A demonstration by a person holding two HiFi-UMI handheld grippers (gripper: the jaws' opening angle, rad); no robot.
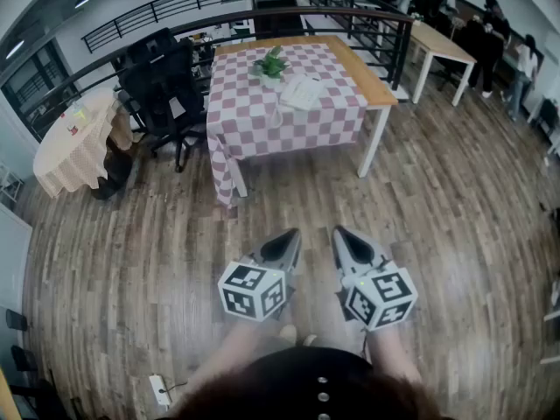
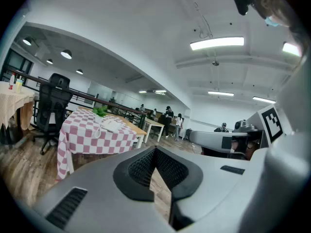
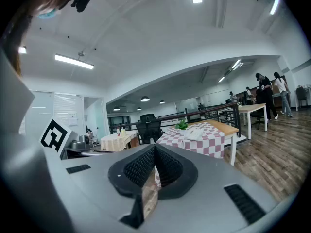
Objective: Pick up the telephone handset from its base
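The left gripper (image 1: pixel 284 241) and right gripper (image 1: pixel 346 238) were held near, side by side over the floor (image 1: pixel 131 261), each with its jaws pressed together on nothing. The phone (image 1: pixel 303 92) lay on the far checked table (image 1: pixel 254 125), just right of a plant (image 1: pixel 272 63), well apart from both grippers.

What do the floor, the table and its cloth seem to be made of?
Floor: wood or wood-look planks, slightly glossy; seams and glare show. Table: pale wood top, probably; white legs, maybe painted metal. Cloth: soft fabric, pink-white checks, hanging in folds.
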